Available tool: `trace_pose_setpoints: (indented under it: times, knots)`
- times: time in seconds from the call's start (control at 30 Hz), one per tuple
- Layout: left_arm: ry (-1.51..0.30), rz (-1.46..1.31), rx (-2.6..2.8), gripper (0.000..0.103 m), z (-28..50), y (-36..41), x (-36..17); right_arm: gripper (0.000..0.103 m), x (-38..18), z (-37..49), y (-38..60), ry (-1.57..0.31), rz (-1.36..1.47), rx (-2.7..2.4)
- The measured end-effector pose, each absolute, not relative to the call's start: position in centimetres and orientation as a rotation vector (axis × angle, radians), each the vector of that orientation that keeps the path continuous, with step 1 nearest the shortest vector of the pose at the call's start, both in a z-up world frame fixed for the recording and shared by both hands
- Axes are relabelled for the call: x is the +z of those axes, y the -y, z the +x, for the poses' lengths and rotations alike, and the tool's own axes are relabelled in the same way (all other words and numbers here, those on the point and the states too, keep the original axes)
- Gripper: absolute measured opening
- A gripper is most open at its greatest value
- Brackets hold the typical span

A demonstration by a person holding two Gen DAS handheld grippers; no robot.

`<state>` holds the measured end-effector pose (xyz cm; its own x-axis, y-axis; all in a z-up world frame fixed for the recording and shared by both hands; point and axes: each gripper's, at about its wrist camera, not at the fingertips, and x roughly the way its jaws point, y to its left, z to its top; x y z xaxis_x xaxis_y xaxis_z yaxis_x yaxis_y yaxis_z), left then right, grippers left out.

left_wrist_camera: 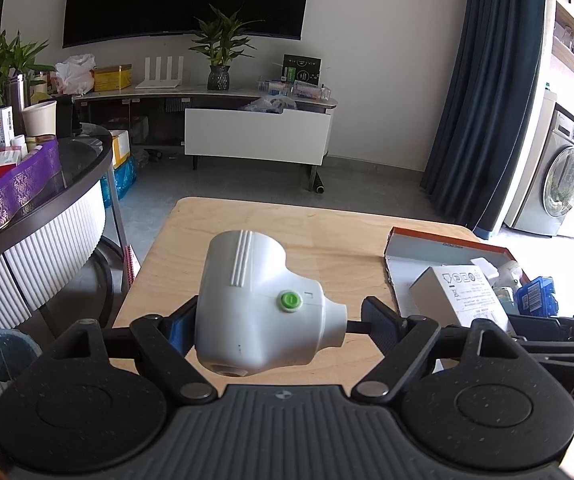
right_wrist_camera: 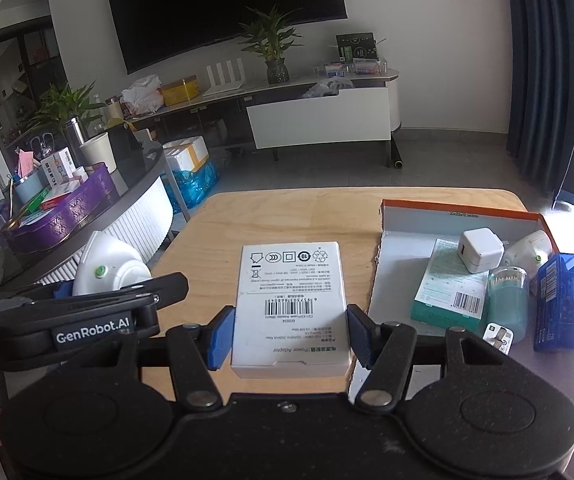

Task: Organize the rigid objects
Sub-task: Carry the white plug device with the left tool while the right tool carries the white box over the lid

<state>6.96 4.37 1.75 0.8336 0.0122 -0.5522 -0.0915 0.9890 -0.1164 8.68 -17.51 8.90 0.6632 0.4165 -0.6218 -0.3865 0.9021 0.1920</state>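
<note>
Wooden counter (right_wrist_camera: 287, 216) stretches ahead of both tools, with a TV wall beyond it. Nearest, the right gripper (right_wrist_camera: 289, 336) is clamped on a white adapter box (right_wrist_camera: 290, 304) held over the counter, while the left gripper (left_wrist_camera: 273, 320) has its left pad against a white device with a green button (left_wrist_camera: 263, 308) and its right pad apart from the nozzle. Farther right of the right gripper, an orange-rimmed cardboard tray (right_wrist_camera: 459, 216) holds a white charger (right_wrist_camera: 481, 250), a green box (right_wrist_camera: 453, 284) and a blue case (right_wrist_camera: 559, 300).

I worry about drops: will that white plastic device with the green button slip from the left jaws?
The white plastic device with the green button looks rigid but rounded and glossy, so it may pivot. Only the left gripper's left jaw visibly touches it, so the hold seems insecure.
</note>
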Motion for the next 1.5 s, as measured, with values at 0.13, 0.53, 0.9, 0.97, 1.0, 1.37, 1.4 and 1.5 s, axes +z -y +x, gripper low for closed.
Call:
trace_pose_setpoints:
  times: [0.13,0.53,0.9,0.97,1.0,1.37,1.4,1.5]
  knots:
    - [-0.574,-0.130,0.048,0.085,6.3,-3.7,2.0,0.071,9.4,7.8,18.3,-0.697,0.053,0.442]
    - [-0.546,-0.113,0.003,0.085,4.5,-1.5,2.4,0.071,10.3,5.6,21.1,-0.651,0.081,0.407]
    - [-0.535,-0.099,-0.030,0.085,3.7,-0.5,2.5,0.071,10.8,4.2,22.9,-0.623,0.098,0.376]
    - [-0.533,-0.093,-0.036,0.085,3.6,-0.3,2.5,0.071,10.9,4.1,23.2,-0.619,0.101,0.370]
    - [-0.533,-0.093,-0.039,0.085,3.6,-0.2,2.5,0.071,10.9,4.0,23.3,-0.619,0.104,0.367]
    - [-0.535,-0.080,-0.093,0.085,3.8,1.5,2.5,0.071,11.0,3.4,25.6,-0.603,0.129,0.319]
    - [-0.536,-0.079,-0.100,0.085,3.8,1.8,2.5,0.071,11.0,3.4,26.0,-0.601,0.133,0.313]
    - [-0.539,-0.070,-0.119,0.085,3.9,2.4,2.3,0.071,10.8,3.3,26.8,-0.601,0.143,0.295]
